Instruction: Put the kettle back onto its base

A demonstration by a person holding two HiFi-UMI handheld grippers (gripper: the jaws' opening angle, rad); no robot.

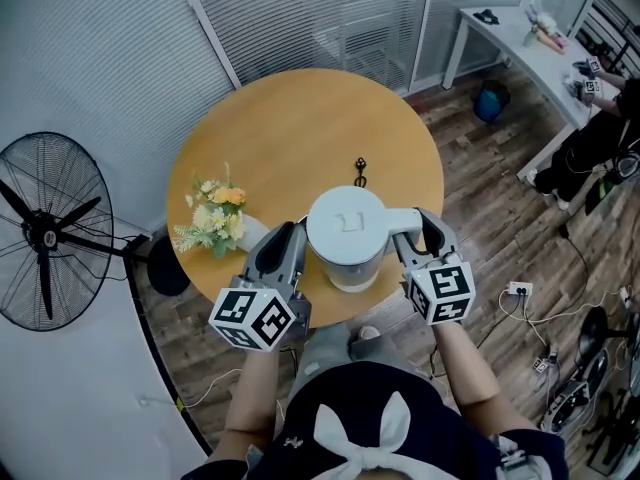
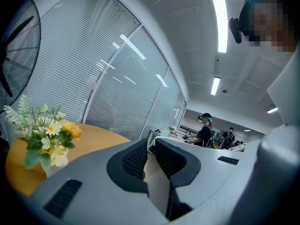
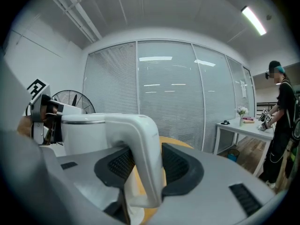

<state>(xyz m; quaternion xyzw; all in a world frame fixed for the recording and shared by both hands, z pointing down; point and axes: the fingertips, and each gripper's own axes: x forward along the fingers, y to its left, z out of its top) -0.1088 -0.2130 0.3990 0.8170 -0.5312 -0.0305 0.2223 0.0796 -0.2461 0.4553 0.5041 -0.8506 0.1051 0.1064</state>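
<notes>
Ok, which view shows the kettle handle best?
The right gripper view: the kettle handle fills the centre, clamped between the jaws of the right hand-held gripper. The head view shows the handle small from above, partly under that gripper. The left gripper view doesn't show it.

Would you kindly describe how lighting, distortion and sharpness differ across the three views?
Head view: soft, even light on the round table, sharp throughout. Left gripper view: strong fisheye bending, a glaring ceiling light, dark corners. Right gripper view: the same fisheye curve; the close kettle handle looks slightly soft.
</notes>
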